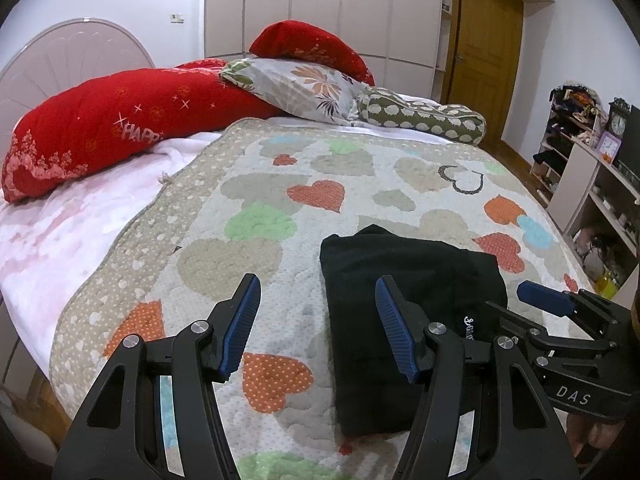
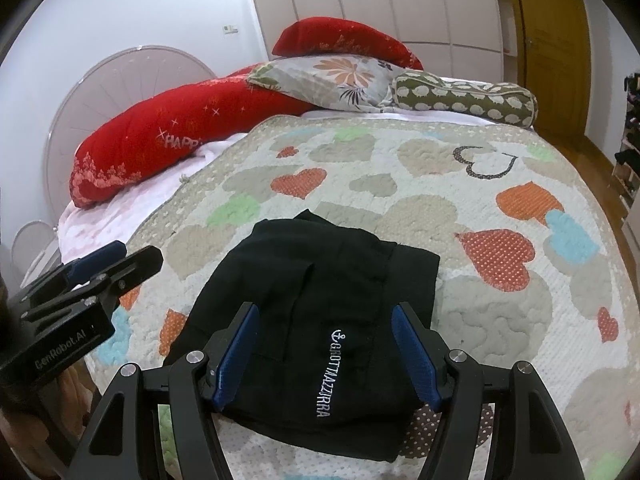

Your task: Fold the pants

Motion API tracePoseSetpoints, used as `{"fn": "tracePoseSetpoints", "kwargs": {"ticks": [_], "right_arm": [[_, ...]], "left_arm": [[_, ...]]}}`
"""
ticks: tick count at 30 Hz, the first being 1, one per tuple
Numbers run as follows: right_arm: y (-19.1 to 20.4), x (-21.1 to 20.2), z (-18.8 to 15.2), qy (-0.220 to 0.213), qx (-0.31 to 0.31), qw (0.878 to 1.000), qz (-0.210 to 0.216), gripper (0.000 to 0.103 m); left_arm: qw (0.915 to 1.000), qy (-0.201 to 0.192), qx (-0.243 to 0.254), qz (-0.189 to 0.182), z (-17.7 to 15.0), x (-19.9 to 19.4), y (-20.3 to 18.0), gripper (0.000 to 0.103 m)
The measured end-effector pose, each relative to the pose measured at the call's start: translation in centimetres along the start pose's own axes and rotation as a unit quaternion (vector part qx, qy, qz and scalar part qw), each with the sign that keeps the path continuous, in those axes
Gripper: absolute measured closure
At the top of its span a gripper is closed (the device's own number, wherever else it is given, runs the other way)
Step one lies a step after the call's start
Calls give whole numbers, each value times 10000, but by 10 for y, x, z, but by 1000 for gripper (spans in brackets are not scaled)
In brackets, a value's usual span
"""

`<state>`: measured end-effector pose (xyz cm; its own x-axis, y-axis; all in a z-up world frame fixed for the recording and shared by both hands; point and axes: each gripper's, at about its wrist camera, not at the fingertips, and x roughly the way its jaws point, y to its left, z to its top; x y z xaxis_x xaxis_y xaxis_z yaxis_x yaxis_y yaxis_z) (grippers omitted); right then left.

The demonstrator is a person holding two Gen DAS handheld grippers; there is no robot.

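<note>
While both grippers hang above the bed (image 2: 460,320), the pants (image 2: 312,332) are seen lying on the heart-patterned quilt (image 1: 256,200) as a compact black bundle, near the edge closest to the cameras. Several layers are stacked, the edges are roughly lined up, and a white embroidered logo (image 2: 330,372) is turned face up on top. From that shape, the folding is judged to be all but finished: no loose leg or waistband is seen trailing out across the quilt.

The left gripper (image 1: 316,328) is held just to the left of the bundle, its jaws parted and nothing caught between them; only quilt shows in the gap. The right gripper (image 2: 324,356) is poised directly over the bundle, jaws likewise apart, with black cloth visible beneath the gap but not pinched by the pads. Whether the pads brush the fabric cannot be told from this angle.

What is left appears small. The far corner of the bundle rises in a slight peak, and the right side sits a little uneven, so a final smoothing or squaring-up might be called for. Otherwise the job is judged done, with the pillows (image 1: 120,120) at the head of the bed well apart from the work.
</note>
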<state>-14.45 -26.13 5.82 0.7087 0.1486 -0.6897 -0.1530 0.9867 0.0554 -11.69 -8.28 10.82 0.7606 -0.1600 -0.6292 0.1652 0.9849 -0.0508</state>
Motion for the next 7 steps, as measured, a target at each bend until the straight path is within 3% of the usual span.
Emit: {"fn": "tracePoseSetpoints", "kwargs": {"ticks": [7], "right_arm": [[-9,-4,1,-48,60,9999,-72,36]], "left_arm": [[10000,-58,-45,-10,0,0,9,43]]}}
